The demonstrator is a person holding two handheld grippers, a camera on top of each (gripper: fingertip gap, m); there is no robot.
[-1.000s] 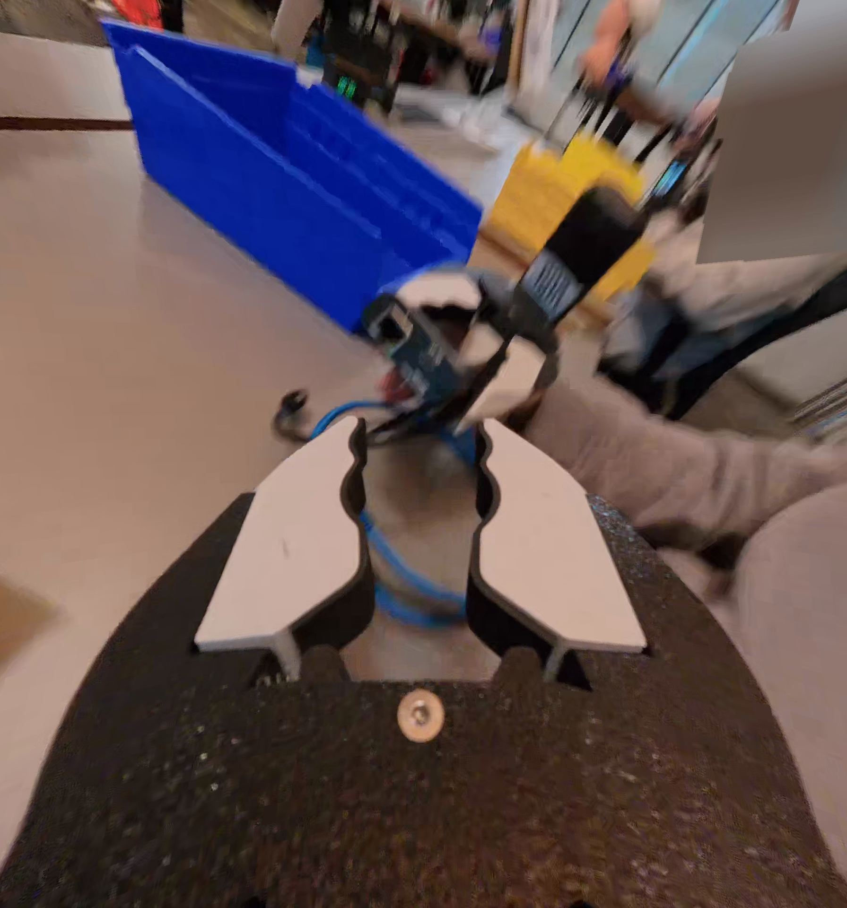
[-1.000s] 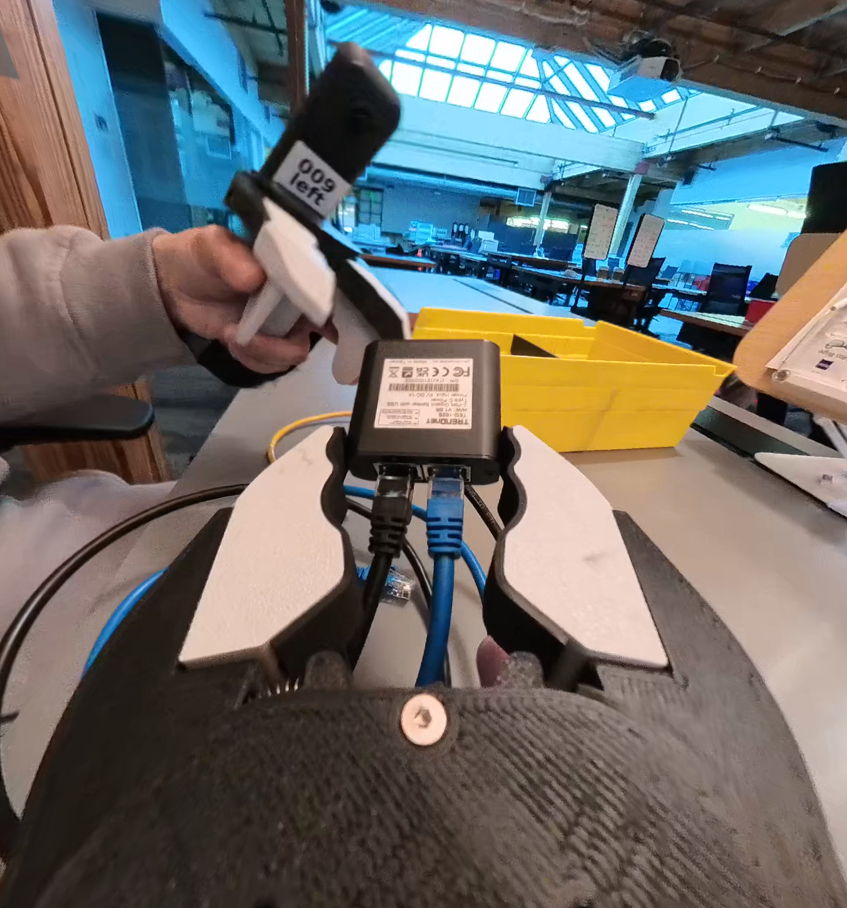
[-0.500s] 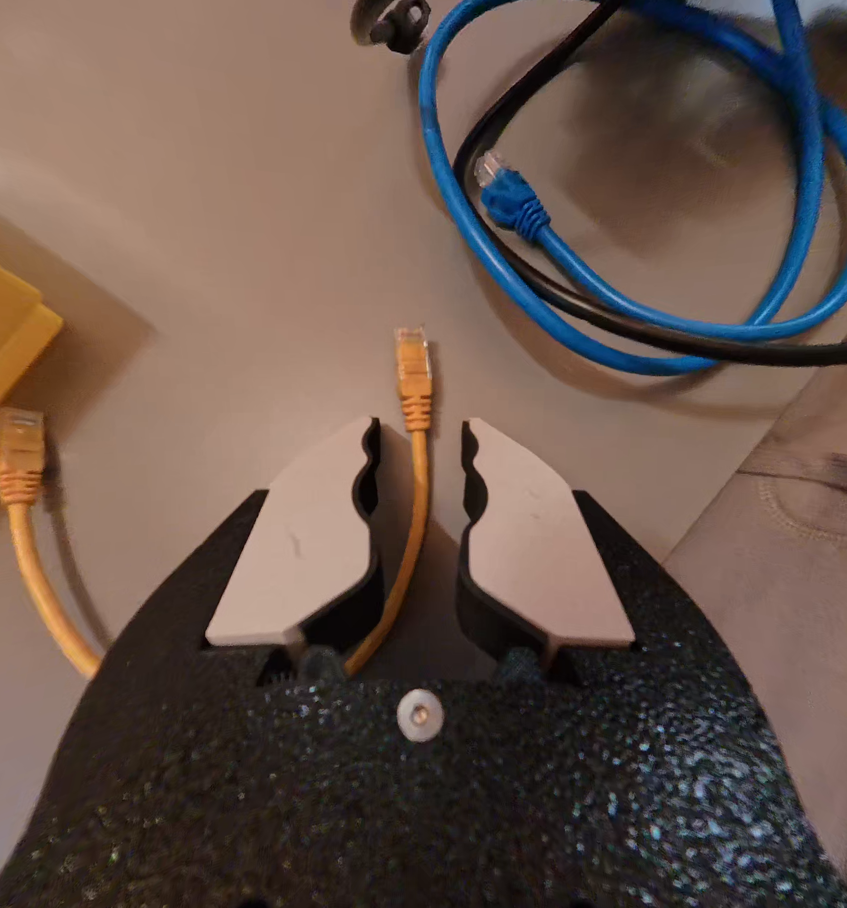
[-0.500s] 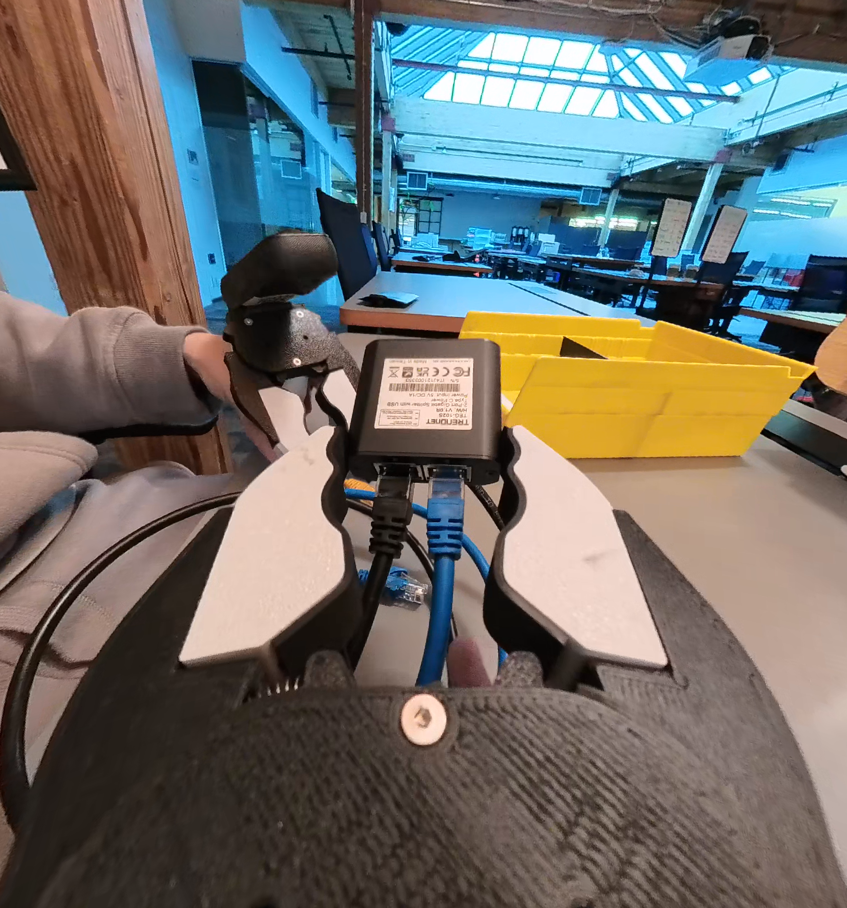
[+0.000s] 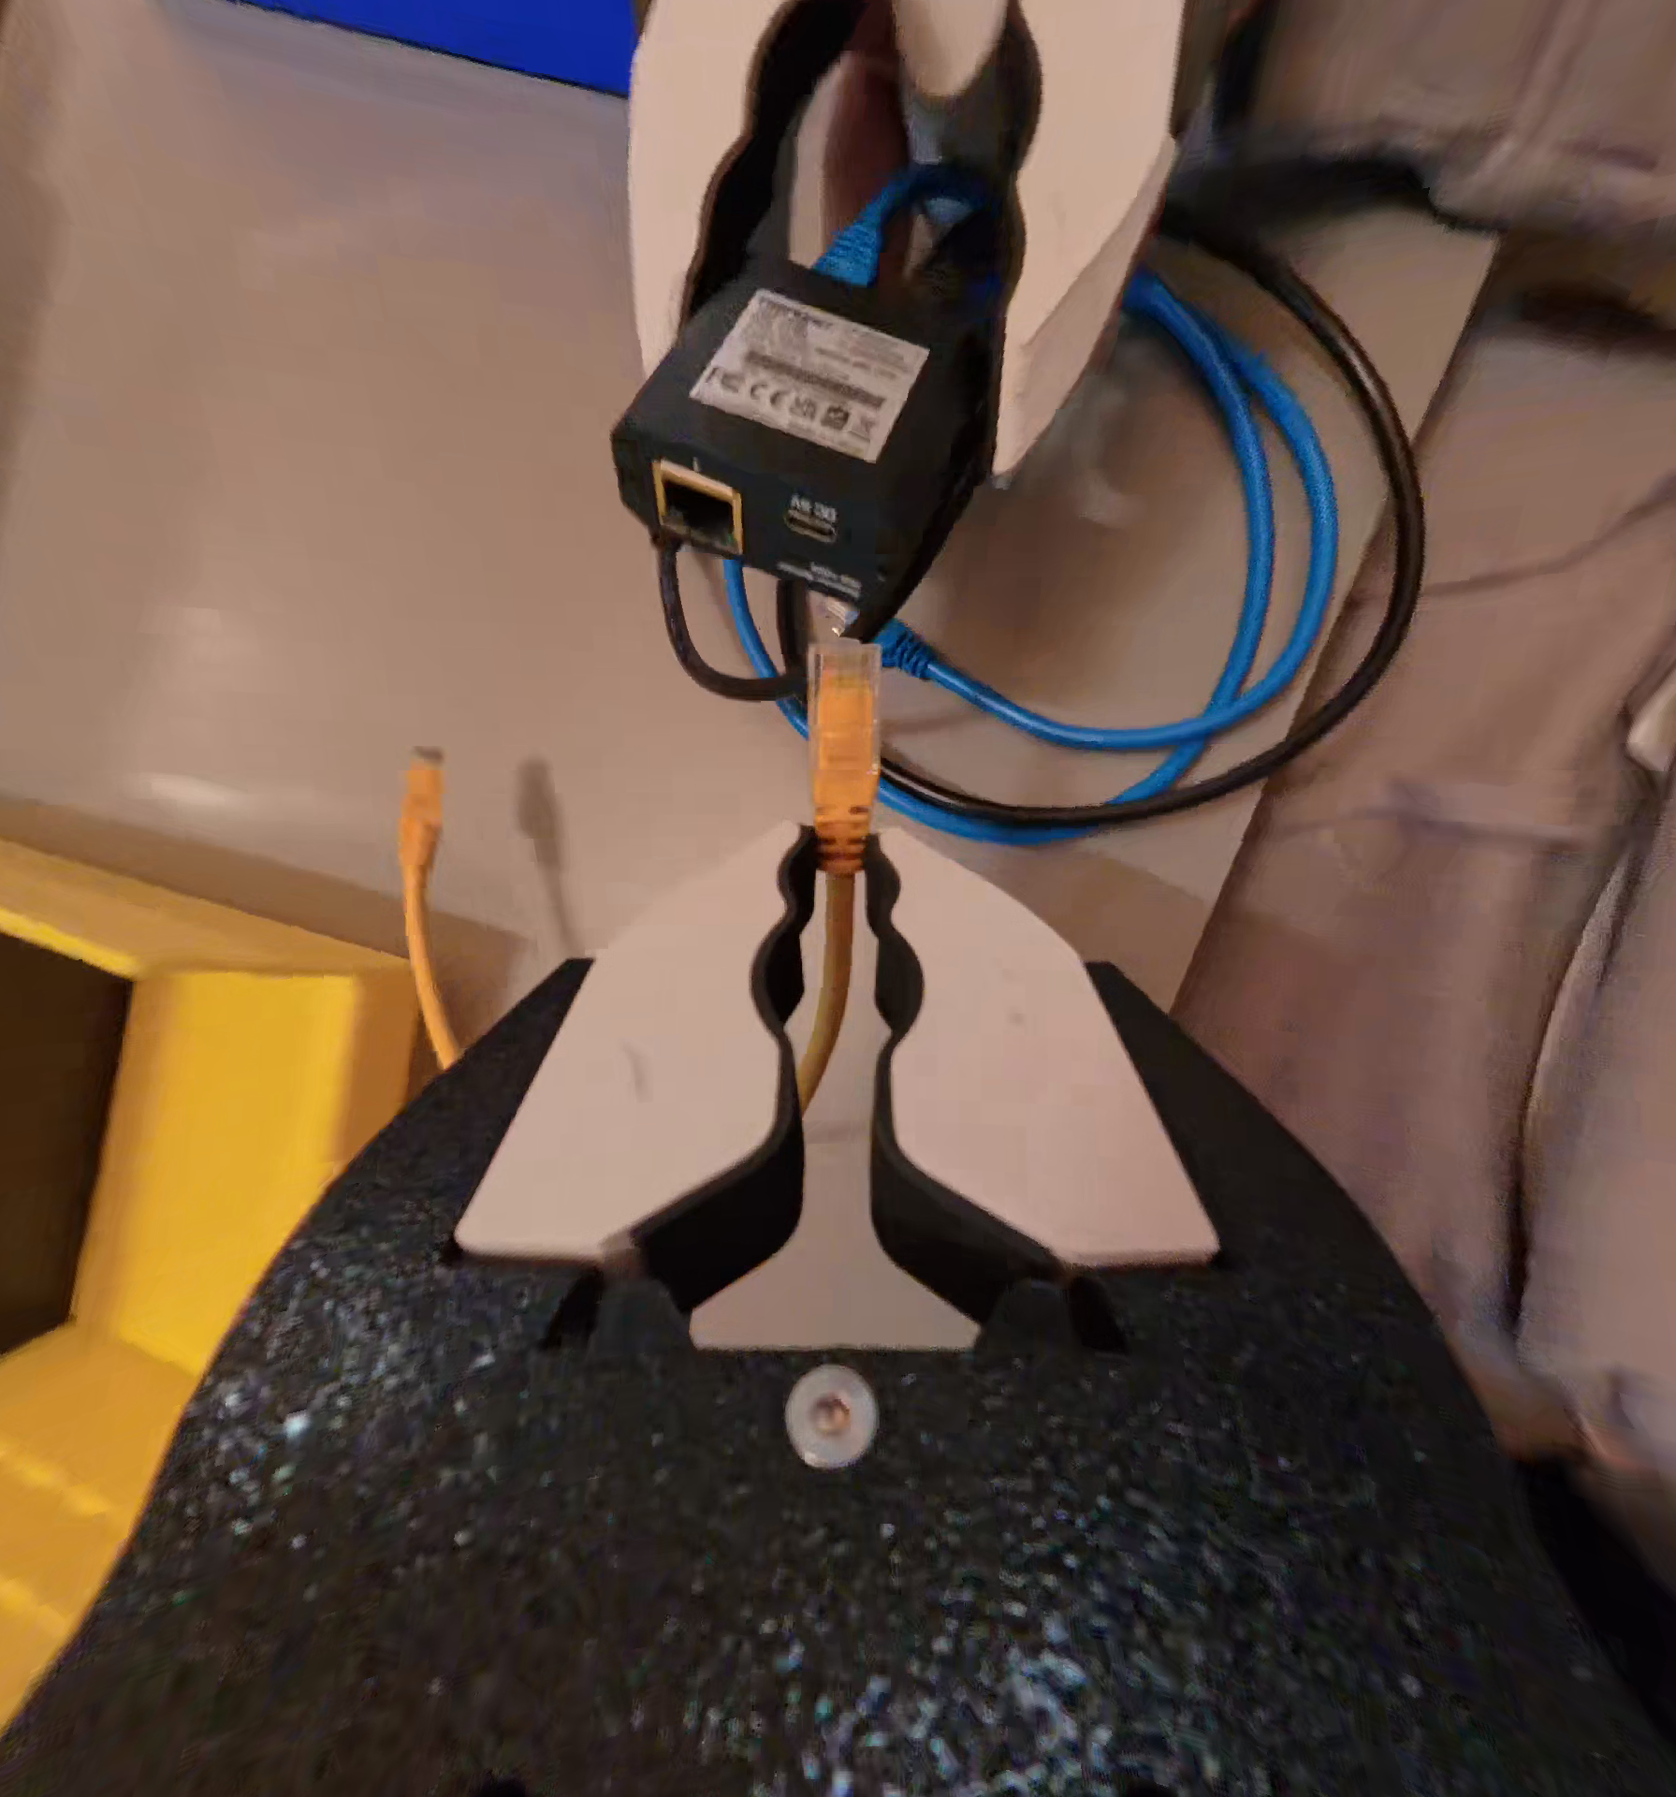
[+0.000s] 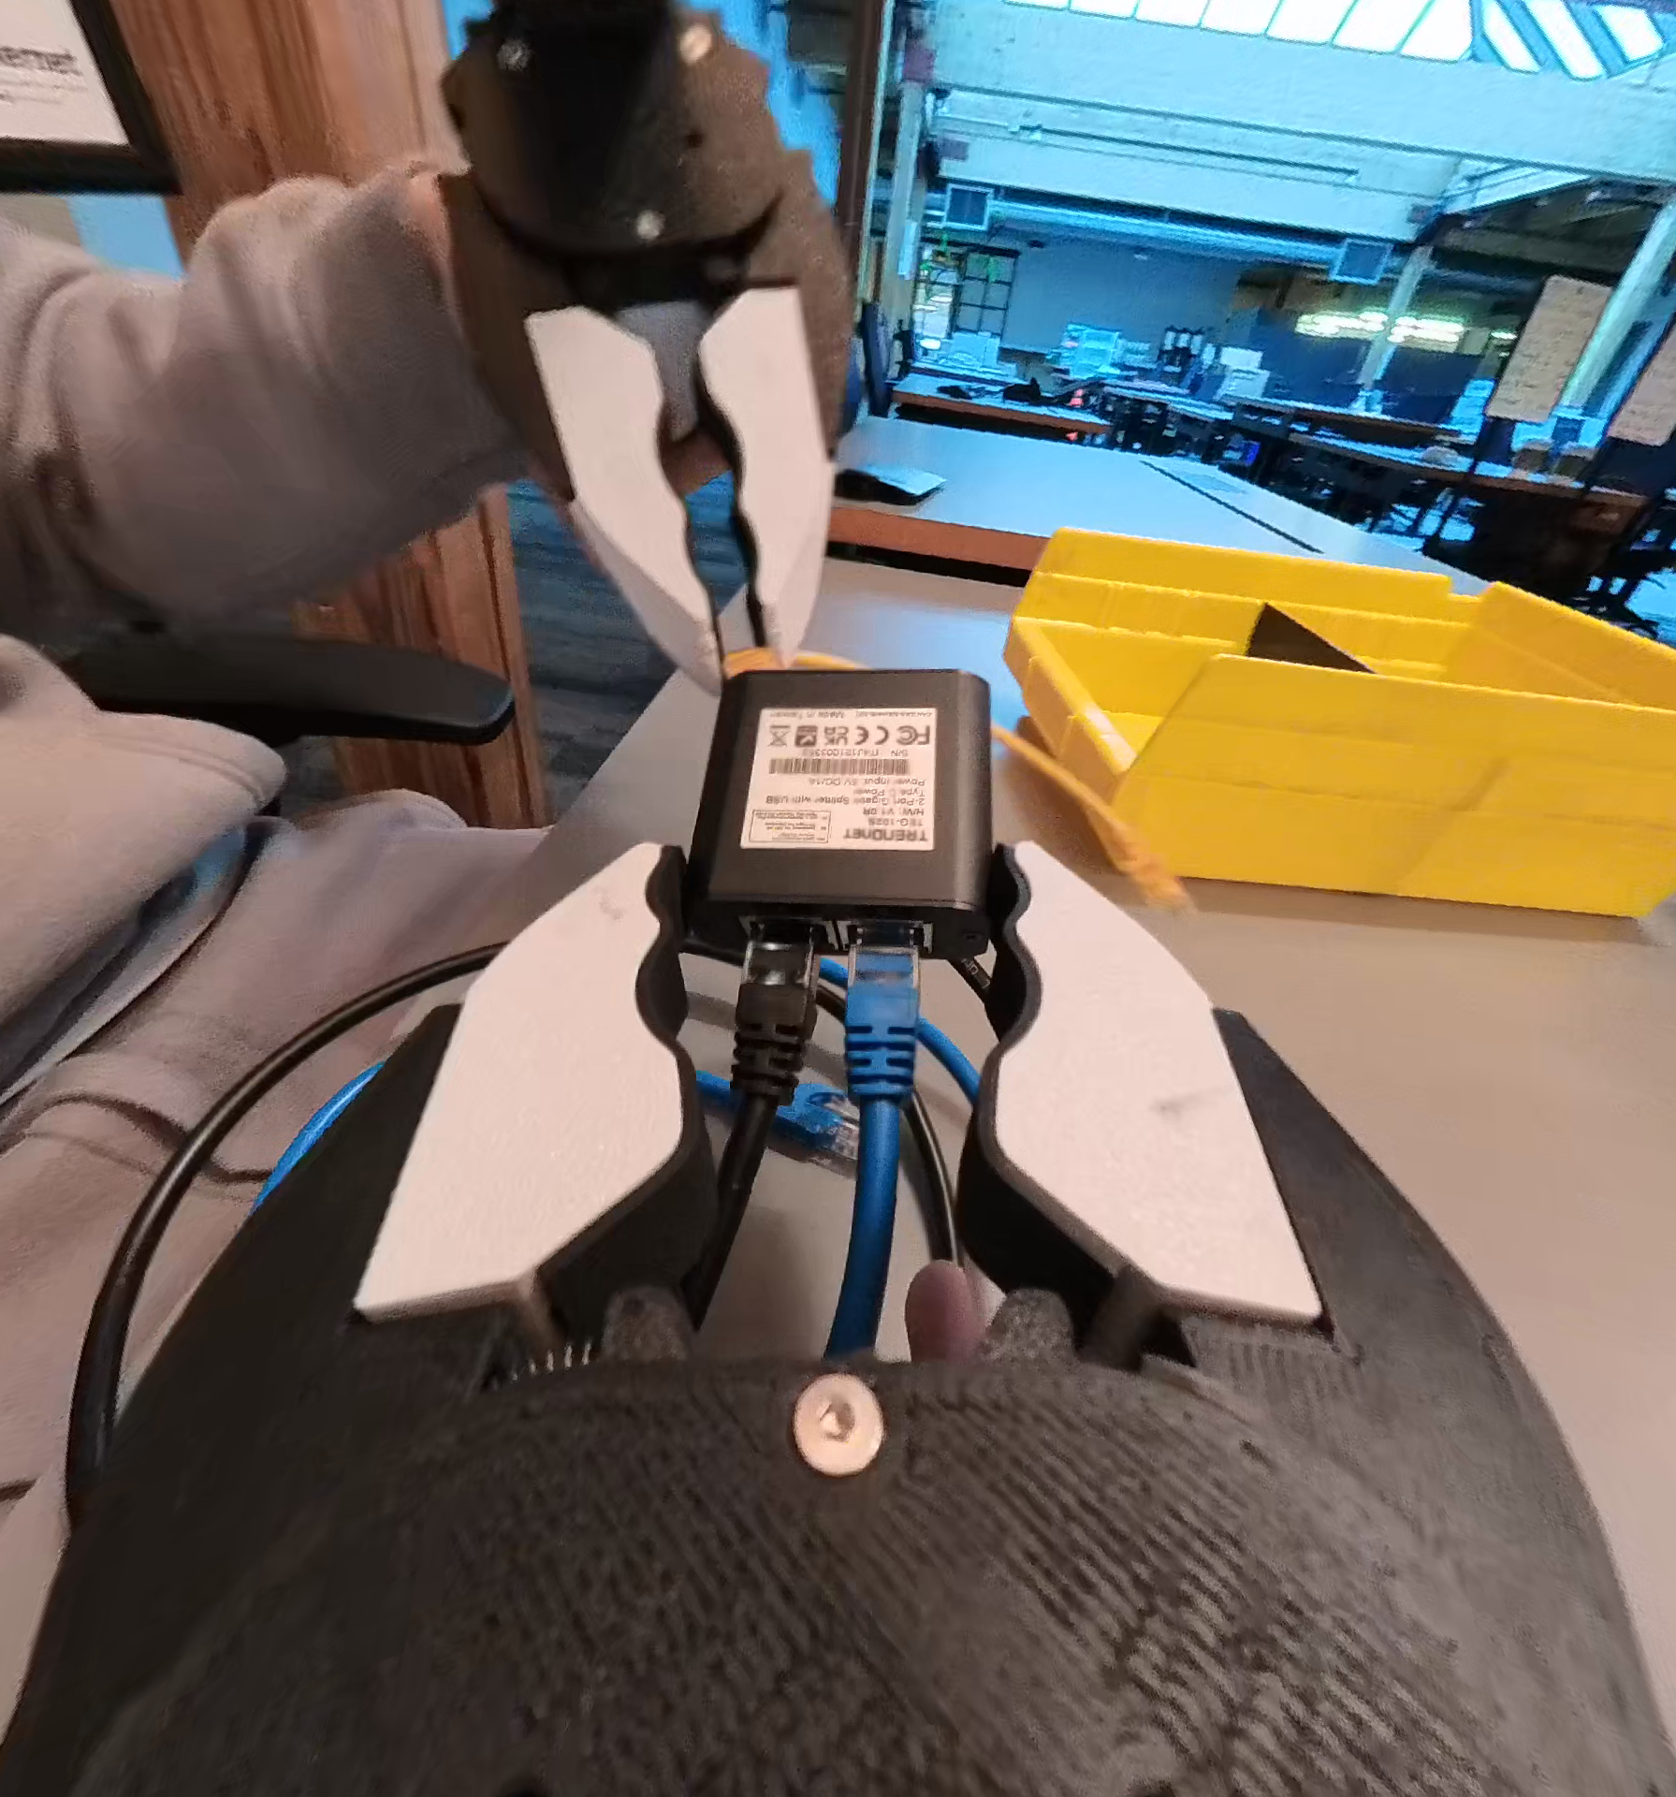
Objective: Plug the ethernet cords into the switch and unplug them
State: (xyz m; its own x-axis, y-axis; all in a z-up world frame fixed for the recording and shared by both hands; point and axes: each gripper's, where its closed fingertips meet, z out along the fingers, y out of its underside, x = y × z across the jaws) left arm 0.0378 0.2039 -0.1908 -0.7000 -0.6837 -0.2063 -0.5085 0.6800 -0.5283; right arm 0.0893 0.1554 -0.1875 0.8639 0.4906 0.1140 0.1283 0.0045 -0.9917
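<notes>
Switch (image 5: 800, 428) clamped in my right jaws above the counter (image 5: 279, 438); left jaws pinch the orange cord (image 5: 843, 739) just below its empty port. Misaligned plug may jam against the housing.

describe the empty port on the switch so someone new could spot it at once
Find the small black switch clamped in the right gripper above the table. On its face toward the left gripper, the open port sits beside a smaller slot; its yellow rim sets it apart, and the orange plug points toward it.
</notes>
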